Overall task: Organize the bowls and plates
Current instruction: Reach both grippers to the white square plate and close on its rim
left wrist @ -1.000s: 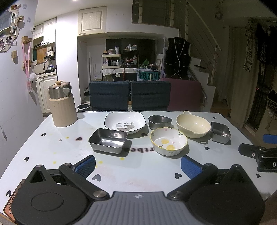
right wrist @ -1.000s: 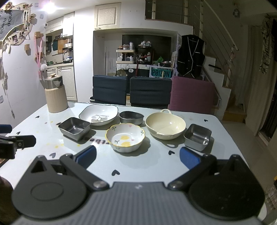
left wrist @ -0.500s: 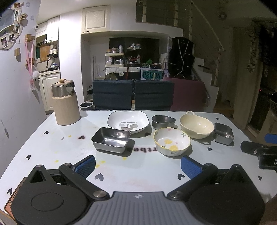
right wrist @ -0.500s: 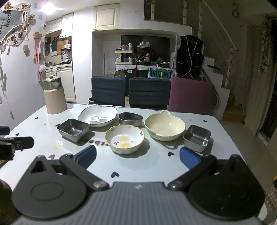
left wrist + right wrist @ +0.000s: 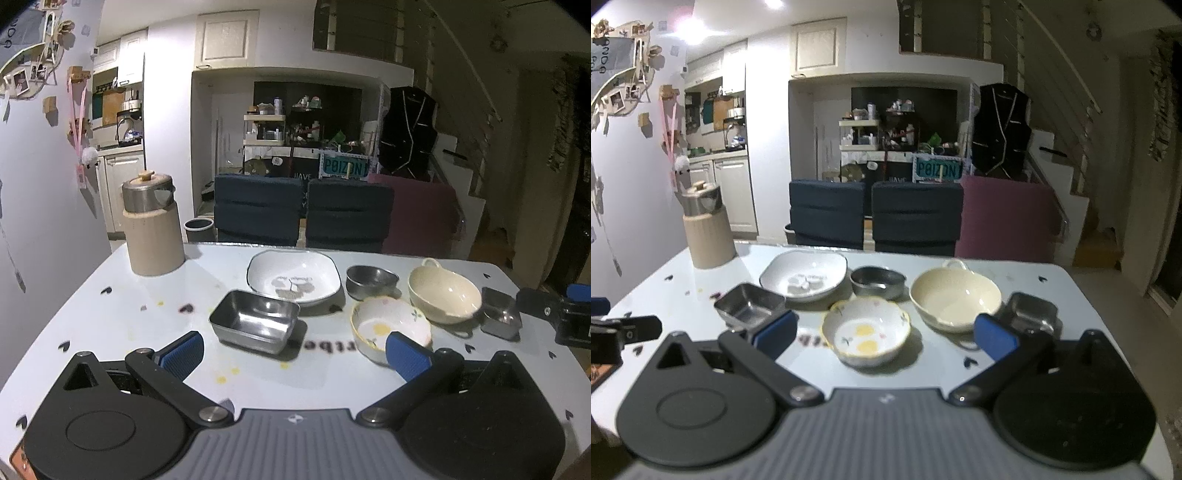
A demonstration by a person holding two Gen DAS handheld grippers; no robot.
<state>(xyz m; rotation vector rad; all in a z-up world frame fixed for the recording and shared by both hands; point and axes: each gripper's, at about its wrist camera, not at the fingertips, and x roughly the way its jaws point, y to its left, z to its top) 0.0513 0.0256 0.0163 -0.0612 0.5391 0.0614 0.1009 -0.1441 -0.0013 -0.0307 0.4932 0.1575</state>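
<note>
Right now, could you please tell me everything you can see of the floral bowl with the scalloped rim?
The floral bowl is white and glossy, ceramic by its look, with a wavy yellow-edged rim, small painted flowers on the inner wall and two yellow blotches on its floor. It stands upright and empty on the white table, just in front of the round steel bowl and left of the cream handled bowl. Neither gripper touches it.

Steel square trays: two, one (image 5: 255,325) at 9 o'clock, one (image 5: 501,318) at 3 o'clock
Ceramic bowls: two, floral (image 5: 388,328) and cream (image 5: 443,295)
Steel round bowl (image 5: 371,281): one
White plate (image 5: 293,282): one
Canister (image 5: 152,229): one, 10 o'clock
</note>
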